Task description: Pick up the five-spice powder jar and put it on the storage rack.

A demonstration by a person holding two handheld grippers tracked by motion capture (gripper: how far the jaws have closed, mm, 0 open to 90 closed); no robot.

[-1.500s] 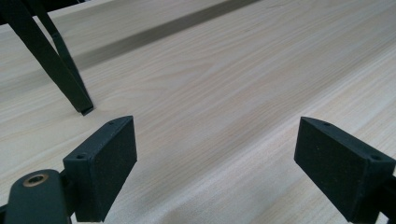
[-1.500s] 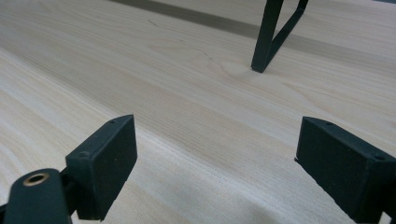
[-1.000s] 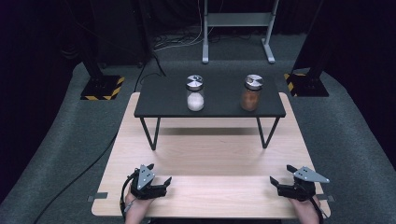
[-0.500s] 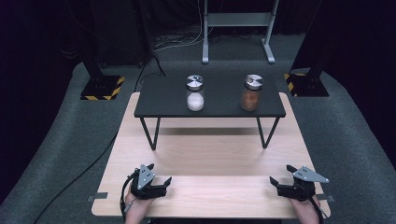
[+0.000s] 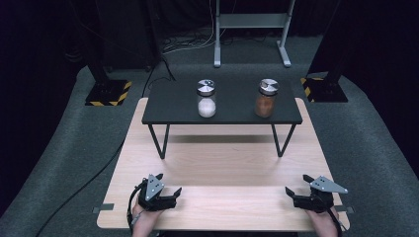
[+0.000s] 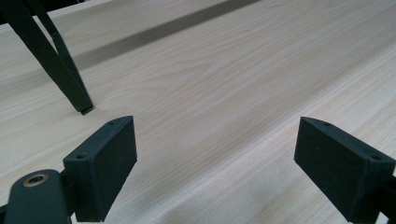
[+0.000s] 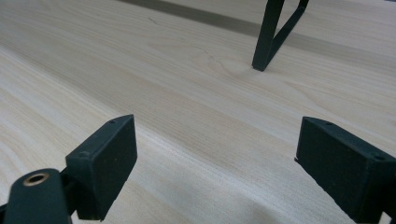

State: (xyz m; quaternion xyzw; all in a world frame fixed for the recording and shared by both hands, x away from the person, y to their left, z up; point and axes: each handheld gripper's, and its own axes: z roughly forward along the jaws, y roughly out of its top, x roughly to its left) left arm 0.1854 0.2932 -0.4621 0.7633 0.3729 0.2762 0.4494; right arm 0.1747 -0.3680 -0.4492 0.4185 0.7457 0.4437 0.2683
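Both grippers rest near the front edge of the pale wooden table (image 5: pixel 222 168), the left gripper (image 5: pixel 160 193) and right gripper (image 5: pixel 302 195) each with jaws spread apart and empty. Their own views catch the thin black legs of the small black raised shelf (image 5: pixel 222 106) up close. From above, two metal-lidded glass jars stand on it: the white-powder jar (image 5: pixel 206 98) and, well apart, the orange-brown-powder jar (image 5: pixel 267 98).

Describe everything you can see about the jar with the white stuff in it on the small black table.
The clear glass jar with white contents stands upright on the small black table, left of a similar jar with orange-brown contents and apart from it. A shiny round metal lid closes it. The white fill, a powder or grains by its look, reaches roughly halfway up. Nothing touches it but the tabletop; both grippers rest far off at the wooden table's near edge.
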